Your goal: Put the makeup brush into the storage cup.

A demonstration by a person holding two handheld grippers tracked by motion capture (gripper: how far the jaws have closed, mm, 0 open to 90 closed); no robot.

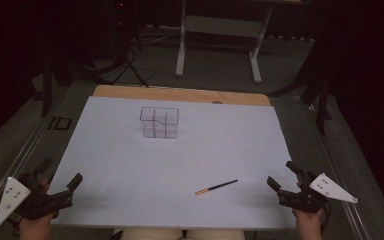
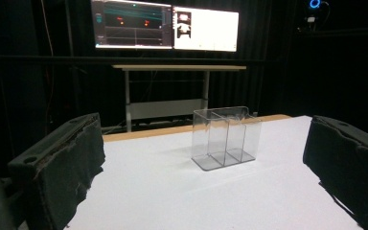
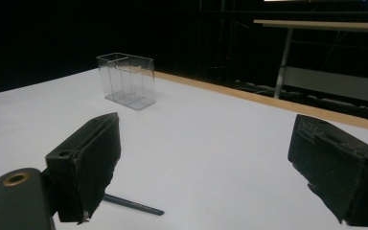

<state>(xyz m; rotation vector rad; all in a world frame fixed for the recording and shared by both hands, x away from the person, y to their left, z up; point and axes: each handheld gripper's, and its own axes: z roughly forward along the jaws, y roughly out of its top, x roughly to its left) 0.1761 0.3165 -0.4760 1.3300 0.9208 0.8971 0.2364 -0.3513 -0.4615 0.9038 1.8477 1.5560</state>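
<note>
Pencil [image 1: 216, 187] is noted lying flat on the white sheet [image 1: 130, 165], near the front edge and right of centre, its orange end pointing toward the person and its dark shaft angled up to the right. Nothing touches it.

Largest first: the table [image 1: 180, 93] is seen as a strip of bare wood along the far edge, the rest covered by the white sheet. Beyond it, a second desk [image 2: 177, 67] with a white frame is recorded in the dark background, and two lit monitors [image 2: 165, 24] are seen above it in the left gripper view.

A clear plastic organiser [image 1: 159, 122] (several upright compartments, all see-through) is set upright on the far half of the sheet, well apart from the pencil and from both grippers.

The left gripper [image 1: 60, 176] is held at the front left corner of the sheet, jaws spread wide with nothing between them; in its own view the organiser is framed between the two black jaws, farther off.

The right gripper [image 1: 280, 175] is held at the front right edge, likewise spread wide and gripping nothing. The pencil is near it, to its left, and in the right gripper view the dark shaft is seen passing behind the lower tip of the left-hand jaw, not touched.
</note>
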